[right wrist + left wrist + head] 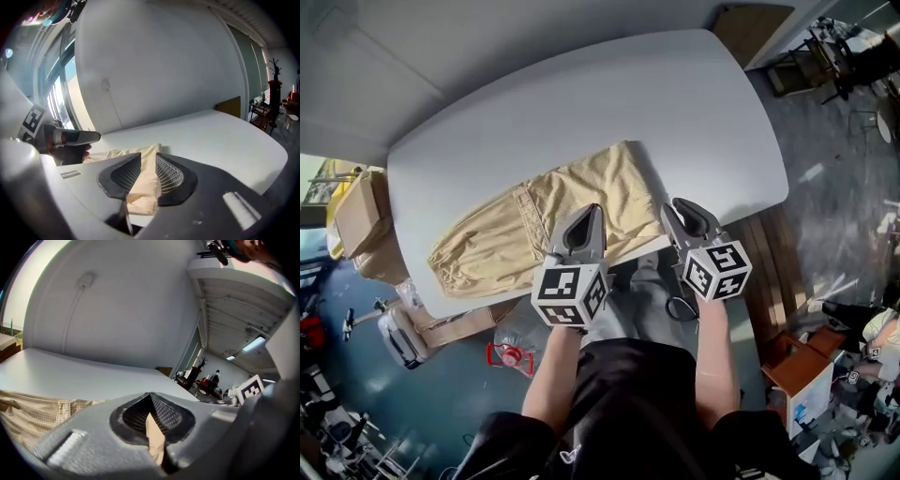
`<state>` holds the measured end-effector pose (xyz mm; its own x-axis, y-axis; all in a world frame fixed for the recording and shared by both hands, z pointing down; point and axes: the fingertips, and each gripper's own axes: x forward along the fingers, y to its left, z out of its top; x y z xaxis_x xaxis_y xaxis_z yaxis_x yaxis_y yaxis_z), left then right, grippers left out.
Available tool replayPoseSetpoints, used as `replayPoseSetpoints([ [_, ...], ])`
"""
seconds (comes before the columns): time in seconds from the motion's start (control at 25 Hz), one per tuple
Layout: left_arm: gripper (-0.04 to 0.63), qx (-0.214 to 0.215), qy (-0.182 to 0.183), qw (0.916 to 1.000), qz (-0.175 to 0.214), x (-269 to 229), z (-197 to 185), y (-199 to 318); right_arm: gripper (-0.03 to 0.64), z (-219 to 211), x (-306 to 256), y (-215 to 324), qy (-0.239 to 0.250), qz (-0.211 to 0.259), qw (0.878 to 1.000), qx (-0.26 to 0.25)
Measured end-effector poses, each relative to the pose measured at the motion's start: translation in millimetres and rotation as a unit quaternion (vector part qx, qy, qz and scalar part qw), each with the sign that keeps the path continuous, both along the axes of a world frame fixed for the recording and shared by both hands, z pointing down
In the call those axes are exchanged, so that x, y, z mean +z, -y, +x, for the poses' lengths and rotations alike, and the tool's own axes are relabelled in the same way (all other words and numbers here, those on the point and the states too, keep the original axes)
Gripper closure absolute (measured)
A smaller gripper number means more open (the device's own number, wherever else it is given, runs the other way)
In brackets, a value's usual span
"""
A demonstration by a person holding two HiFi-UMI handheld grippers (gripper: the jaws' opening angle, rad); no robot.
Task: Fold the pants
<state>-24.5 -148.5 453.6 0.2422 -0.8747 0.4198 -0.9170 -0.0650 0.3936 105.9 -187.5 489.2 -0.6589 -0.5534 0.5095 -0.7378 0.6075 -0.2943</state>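
Note:
Tan pants (pixel 534 225) lie lengthwise on the white table (pixel 628 94), reaching from the near left towards the middle. My left gripper (pixel 592 214) is at the pants' near edge, its jaws meeting at the tips and shut on a strip of tan fabric (pixel 154 439). My right gripper (pixel 677 208) stands at the pants' right end near the table's front edge. Its jaws are apart, and a folded edge of the pants (pixel 140 197) lies loose between them. More of the pants (pixel 28 416) shows at the lower left of the left gripper view.
The table's front edge runs just under both grippers. Cardboard boxes (pixel 361 211) stand on the floor to the left. A wooden box (pixel 797 366) stands at the right, and a red item (pixel 508 356) lies on the floor. The left gripper (pixel 70 137) shows in the right gripper view.

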Motion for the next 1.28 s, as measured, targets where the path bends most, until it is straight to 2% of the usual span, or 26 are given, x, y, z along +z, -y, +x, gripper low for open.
replayPoseSetpoints([
  [0.16, 0.591, 0.002, 0.003, 0.9996, -0.028, 25.4, 5.7, -2.2, 0.472, 2.7, 38.0, -15.3, -0.015, -0.047, 0.999, -0.010],
  [0.36, 0.592, -0.019, -0.012, 0.9980, -0.059, 55.2, 12.3, -1.2, 0.433, 7.3, 86.6, -28.5, -0.031, -0.101, 0.994, -0.014],
  [0.52, 0.591, -0.008, -0.009, 0.9974, -0.071, 69.3, 20.8, -4.2, 0.433, 6.5, 102.6, -29.0, -0.027, -0.122, 0.992, -0.016],
  [0.64, 0.591, -0.026, -0.010, 0.9963, -0.082, 76.6, 14.4, -10.1, 0.431, 0.9, 107.9, -29.0, -0.024, -0.132, 0.991, -0.030],
  [0.76, 0.591, -0.037, -0.010, 0.9960, -0.081, 76.8, 10.2, -10.0, 0.447, -3.9, 111.0, -28.4, -0.035, -0.136, 0.989, -0.048],
  [0.96, 0.591, -0.047, -0.005, 0.9953, -0.084, 78.6, 10.0, -11.2, 0.525, -7.3, 116.2, -29.8, -0.062, -0.148, 0.984, -0.072],
  [1.16, 0.591, -0.051, -0.002, 0.9947, -0.090, 81.9, 17.0, -8.1, 0.562, -6.2, 106.8, -22.5, -0.022, -0.158, 0.985, -0.064],
  [1.28, 0.591, -0.046, -0.005, 0.9947, -0.092, 85.9, 31.6, 2.0, 0.565, 4.4, 99.1, -15.6, -0.015, -0.151, 0.986, -0.065],
])
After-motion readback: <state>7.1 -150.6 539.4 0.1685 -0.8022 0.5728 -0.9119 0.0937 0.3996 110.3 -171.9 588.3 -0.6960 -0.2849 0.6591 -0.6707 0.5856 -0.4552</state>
